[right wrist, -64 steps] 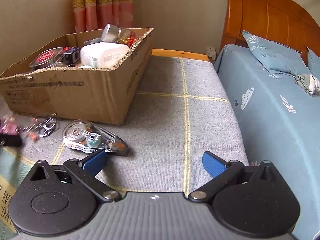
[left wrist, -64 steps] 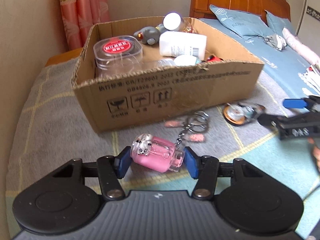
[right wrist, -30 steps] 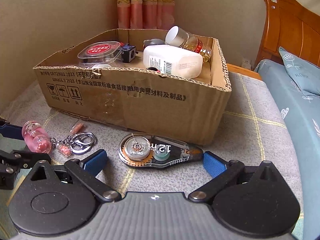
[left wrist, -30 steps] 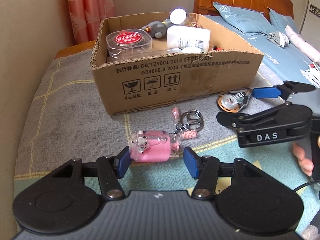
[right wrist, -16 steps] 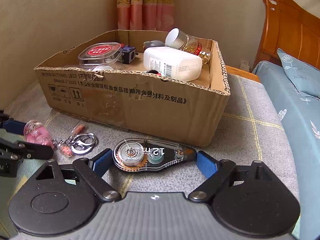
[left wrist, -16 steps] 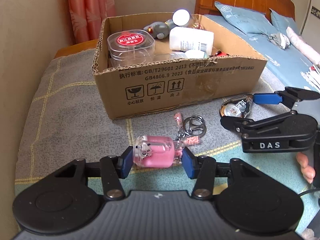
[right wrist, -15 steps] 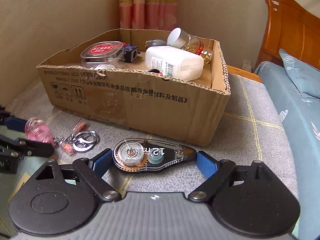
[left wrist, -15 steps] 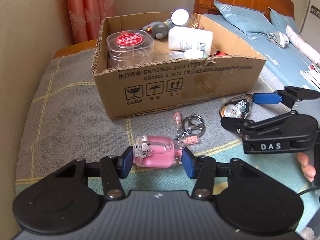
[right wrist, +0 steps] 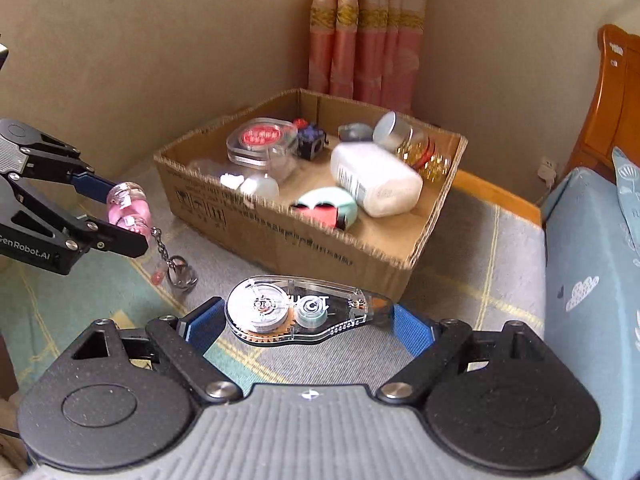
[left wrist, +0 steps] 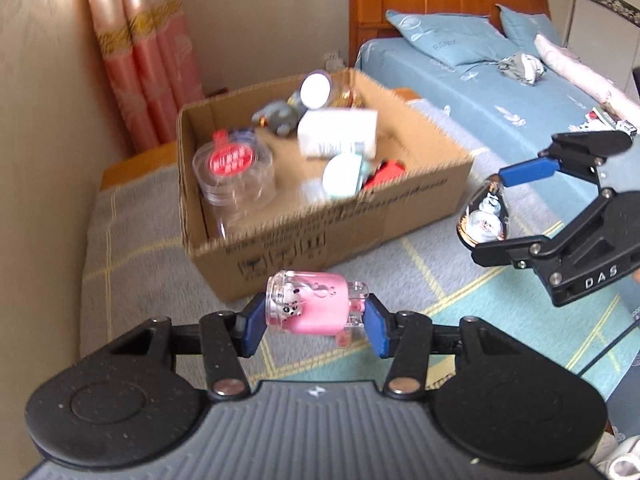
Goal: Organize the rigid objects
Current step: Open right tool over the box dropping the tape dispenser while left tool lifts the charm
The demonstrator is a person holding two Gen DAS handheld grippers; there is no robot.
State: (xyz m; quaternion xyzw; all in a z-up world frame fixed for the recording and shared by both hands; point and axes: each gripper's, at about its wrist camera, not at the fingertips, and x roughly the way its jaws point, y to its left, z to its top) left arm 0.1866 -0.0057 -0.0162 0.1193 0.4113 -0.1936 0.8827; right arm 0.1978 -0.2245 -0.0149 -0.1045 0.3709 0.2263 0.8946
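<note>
My left gripper (left wrist: 316,318) is shut on a pink bottle keychain (left wrist: 312,308) and holds it in the air in front of the cardboard box (left wrist: 344,216). In the right wrist view the keychain (right wrist: 128,210) hangs its chain and rings (right wrist: 178,272) below the left gripper (right wrist: 116,212). My right gripper (right wrist: 308,320) is shut on a clear correction tape dispenser (right wrist: 304,310), lifted off the blanket in front of the box (right wrist: 280,232). In the left wrist view the right gripper (left wrist: 504,208) shows at right with the dispenser (left wrist: 484,216).
The box holds a clear round container with a red lid (right wrist: 260,144), a white bottle (right wrist: 372,180), a jar of yellow capsules (right wrist: 416,144), a grey toy (left wrist: 280,116) and other small items. A wall stands left, a bed (left wrist: 520,92) right.
Both grippers have closed on their objects and lifted them off the blanket. The view now looks down into the box from higher up.
</note>
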